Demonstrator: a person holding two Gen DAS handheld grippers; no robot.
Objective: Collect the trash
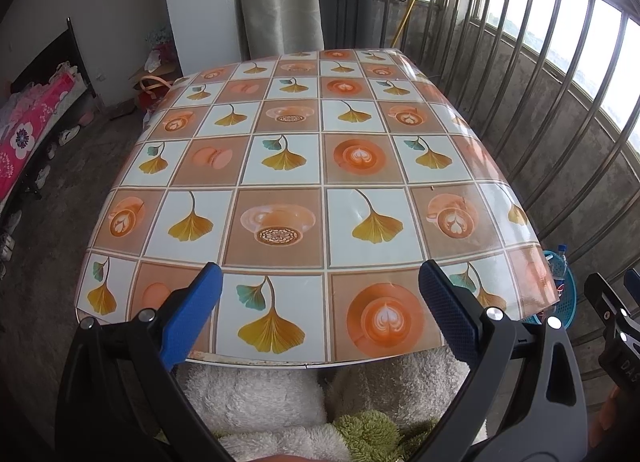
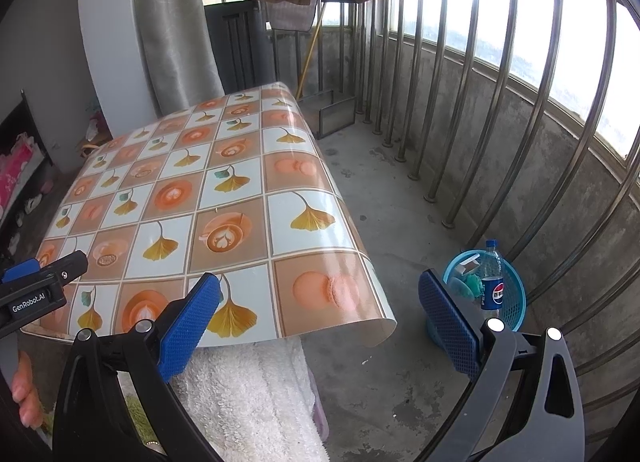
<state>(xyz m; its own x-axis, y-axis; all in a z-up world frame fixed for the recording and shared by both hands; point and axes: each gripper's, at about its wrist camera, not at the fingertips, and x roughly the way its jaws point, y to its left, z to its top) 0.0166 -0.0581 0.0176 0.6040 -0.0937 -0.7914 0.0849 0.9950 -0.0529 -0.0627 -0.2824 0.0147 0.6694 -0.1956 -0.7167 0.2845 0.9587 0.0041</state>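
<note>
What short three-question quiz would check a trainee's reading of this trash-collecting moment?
1. True or false: the left gripper is shut on a wrapper.
2. Where does the blue basket stand? A) on the table B) on the floor by the railing C) on the bed
3. Fill in: the upright thing in the basket is a plastic ____.

Key:
1. False. The fingers of both the left and the right gripper are spread, holding nothing.
2. B. It stands to the right of the table, near the railing.
3. bottle
</note>
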